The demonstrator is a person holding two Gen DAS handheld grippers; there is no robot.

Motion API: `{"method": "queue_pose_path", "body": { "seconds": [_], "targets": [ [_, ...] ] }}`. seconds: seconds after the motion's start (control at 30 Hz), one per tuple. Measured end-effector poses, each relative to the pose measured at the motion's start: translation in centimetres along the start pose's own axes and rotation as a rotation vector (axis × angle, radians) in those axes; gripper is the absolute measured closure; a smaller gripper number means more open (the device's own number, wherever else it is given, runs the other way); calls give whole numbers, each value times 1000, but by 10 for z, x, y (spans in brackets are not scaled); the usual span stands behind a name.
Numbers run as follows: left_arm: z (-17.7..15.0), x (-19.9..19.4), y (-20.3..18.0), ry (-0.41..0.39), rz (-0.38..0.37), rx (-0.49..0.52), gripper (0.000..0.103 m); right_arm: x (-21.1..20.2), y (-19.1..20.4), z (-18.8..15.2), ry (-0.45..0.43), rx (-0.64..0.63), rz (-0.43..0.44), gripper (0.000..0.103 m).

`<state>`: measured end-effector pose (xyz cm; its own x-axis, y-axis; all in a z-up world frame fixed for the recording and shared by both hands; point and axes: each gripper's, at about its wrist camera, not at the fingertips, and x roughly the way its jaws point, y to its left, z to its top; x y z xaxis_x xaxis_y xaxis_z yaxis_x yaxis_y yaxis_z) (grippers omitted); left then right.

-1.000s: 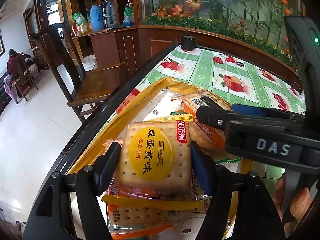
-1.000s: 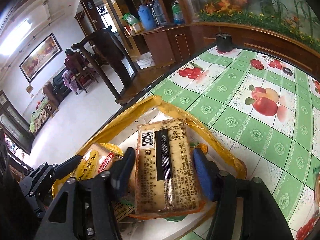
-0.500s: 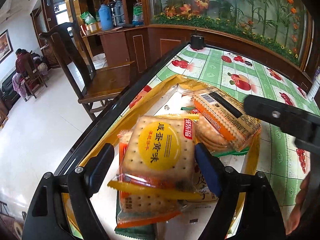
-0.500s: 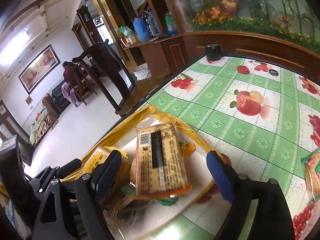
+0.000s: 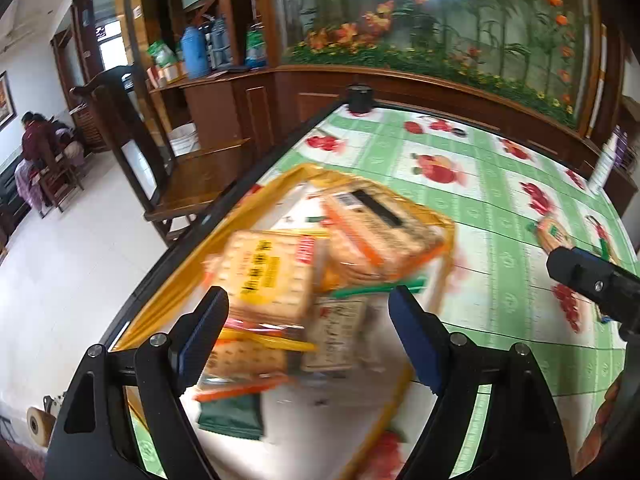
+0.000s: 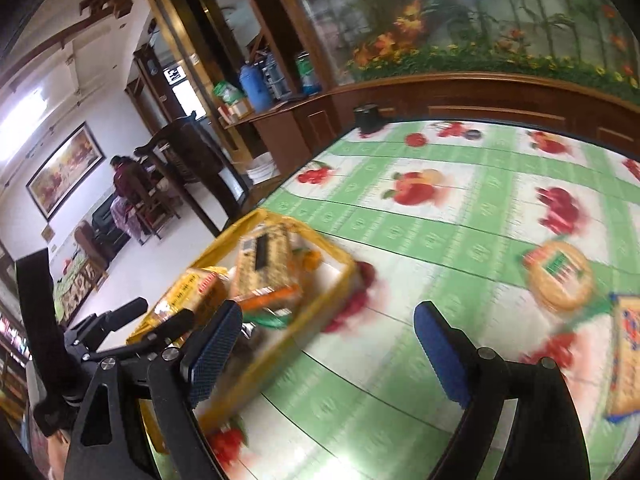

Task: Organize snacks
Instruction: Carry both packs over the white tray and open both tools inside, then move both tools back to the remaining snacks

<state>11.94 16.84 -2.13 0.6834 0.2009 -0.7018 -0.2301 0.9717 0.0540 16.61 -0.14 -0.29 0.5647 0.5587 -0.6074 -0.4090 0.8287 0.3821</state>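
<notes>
A: Where are the snacks?

B: Most sit heaped in the yellow tray (image 5: 248,216) near the tabletop's (image 6: 460,216) left edge. A square cracker pack with a yellow label (image 5: 272,276) lies on top toward the left. A pack with a barcode and an orange edge (image 5: 380,228) leans across the pile beside it. More packs lie beneath, blurred. A dark green packet (image 5: 232,416) sits at the near end.

A: Any outside the tray?

B: Two, in the right wrist view: a round cracker pack (image 6: 560,276) on the green fruit-print cloth, well apart from the tray, and a flat yellow pack (image 6: 626,360) at the picture's right edge.

A: The left gripper (image 5: 308,340)?

B: Its jaws stand spread above the tray's near half, having just opened. The labelled pack shows between them, but neither pad touches it.

A: The right gripper (image 6: 328,356)?

B: Jaws spread too, just opened, nothing pinched. It hangs over bare cloth just right of the tray, between the tray and the round pack.
</notes>
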Motion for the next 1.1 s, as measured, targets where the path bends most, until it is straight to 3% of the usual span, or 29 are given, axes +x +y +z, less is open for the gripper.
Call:
{"method": "queue_pose_path", "body": {
  "seconds": [0.4, 0.7, 0.9, 1.1],
  "targets": [
    [-6, -17, -84, -3, -108, 125, 20, -77, -82, -38, -57, 108, -130, 14],
    [-7, -16, -134, 23, -170, 191, 20, -108, -141, -58, -71, 186, -226, 13],
    [-2, 1, -164, 80, -229, 131, 20, -108, -169, -64, -53, 195, -287, 11],
    [12, 23, -197, 128, -258, -19, 20, -103, -187, -61, -49, 200, -318, 11]
  ]
}}
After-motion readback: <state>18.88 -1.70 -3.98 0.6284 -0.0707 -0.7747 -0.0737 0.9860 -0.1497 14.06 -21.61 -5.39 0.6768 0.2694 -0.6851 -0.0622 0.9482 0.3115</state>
